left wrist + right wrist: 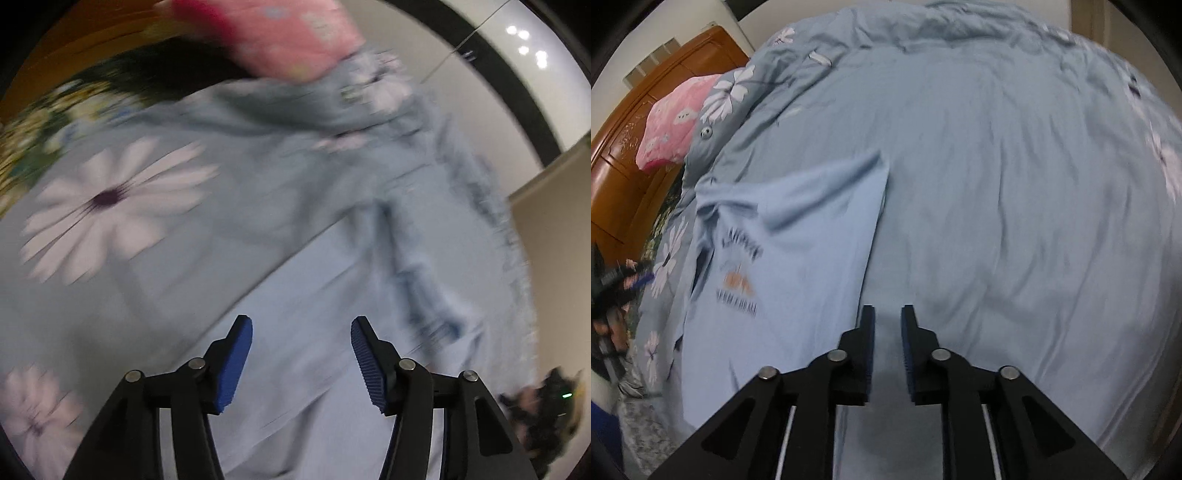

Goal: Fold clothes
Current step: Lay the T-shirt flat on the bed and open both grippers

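spread wide across both views: a grey-blue bedsheet (pixel 1015 192) with big pale daisy prints, rumpled toward the far edge. behind it, a brown wooden headboard (pixel 631 155) at the left of the right wrist view. propped against that, a pink pillow (pixel 670 125) with small white motifs — blurred in the left wrist view.

lying flat on the sheet, a light blue t-shirt (pixel 798 229), one sleeve spread toward the centre of the bed, dark lettering and an orange graphic on the chest. same shirt in the left wrist view (pixel 325 295), badly smeared, filling the lower middle under the fingers.

left gripper (pixel 301 363) pointing steeply down over the shirt fabric, blue pads well apart, nothing between them, no pad pressing on cloth. right gripper (pixel 888 350) also tilted down, just beside the shirt's right edge, jaws parted by a narrow gap, only sheet visible through it, gripping nothing.

no baskets, bins or drawers in sight; nothing stacked.
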Demonstrator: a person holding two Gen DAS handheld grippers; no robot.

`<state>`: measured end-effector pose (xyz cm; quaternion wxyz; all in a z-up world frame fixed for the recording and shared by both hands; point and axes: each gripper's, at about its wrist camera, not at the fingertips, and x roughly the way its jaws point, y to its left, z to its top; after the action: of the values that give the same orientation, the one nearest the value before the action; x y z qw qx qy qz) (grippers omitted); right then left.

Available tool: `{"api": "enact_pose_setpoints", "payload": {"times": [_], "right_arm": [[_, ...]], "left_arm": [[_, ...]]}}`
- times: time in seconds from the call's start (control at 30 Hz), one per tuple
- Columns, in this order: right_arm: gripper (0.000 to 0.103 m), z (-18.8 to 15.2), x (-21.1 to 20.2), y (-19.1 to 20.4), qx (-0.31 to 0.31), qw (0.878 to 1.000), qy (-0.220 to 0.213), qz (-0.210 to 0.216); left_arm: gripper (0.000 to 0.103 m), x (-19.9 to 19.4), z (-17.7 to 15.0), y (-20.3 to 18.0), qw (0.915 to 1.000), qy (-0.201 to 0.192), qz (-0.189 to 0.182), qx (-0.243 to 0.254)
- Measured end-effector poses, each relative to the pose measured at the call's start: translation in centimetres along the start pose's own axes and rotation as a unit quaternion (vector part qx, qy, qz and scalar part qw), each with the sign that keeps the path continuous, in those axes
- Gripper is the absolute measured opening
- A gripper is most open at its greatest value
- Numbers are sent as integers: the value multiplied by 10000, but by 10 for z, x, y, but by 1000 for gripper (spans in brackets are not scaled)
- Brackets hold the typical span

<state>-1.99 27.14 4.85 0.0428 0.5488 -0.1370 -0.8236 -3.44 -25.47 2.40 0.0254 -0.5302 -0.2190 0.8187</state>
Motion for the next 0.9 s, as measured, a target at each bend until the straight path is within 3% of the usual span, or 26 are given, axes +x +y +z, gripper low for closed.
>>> {"api": "enact_pose_setpoints", "payload": {"times": [0.17,0.27,0.37,0.43,0.47,0.53,0.7,0.9], "right_arm": [[16,-26,-7,5,286,9995,99,35],[17,-34,-16,8,353,9994,55,-4],[17,-38,-21,9,361,9993,59,-116],[17,-38,-21,10,358,9992,86,-168],[17,-38,-21,10,355,9992,93,-184],[17,-39,-20,10,342,9991,138,-231],[17,-38,-20,8,433,9981,187,-398],[17,-35,-22,12,411,9976,131,-537]], "left_arm": [[60,17,-28,45,9973,399,604,-136],[58,28,-36,57,9969,543,515,-247],[54,26,-40,55,9980,438,389,-239],[33,25,-41,54,9982,399,322,-302],[15,24,-42,53,9982,402,318,-327],[5,23,-44,51,9984,381,258,-337],[2,-2,-33,50,9994,-29,341,48],[2,-51,31,92,9905,-780,1128,27]]}}
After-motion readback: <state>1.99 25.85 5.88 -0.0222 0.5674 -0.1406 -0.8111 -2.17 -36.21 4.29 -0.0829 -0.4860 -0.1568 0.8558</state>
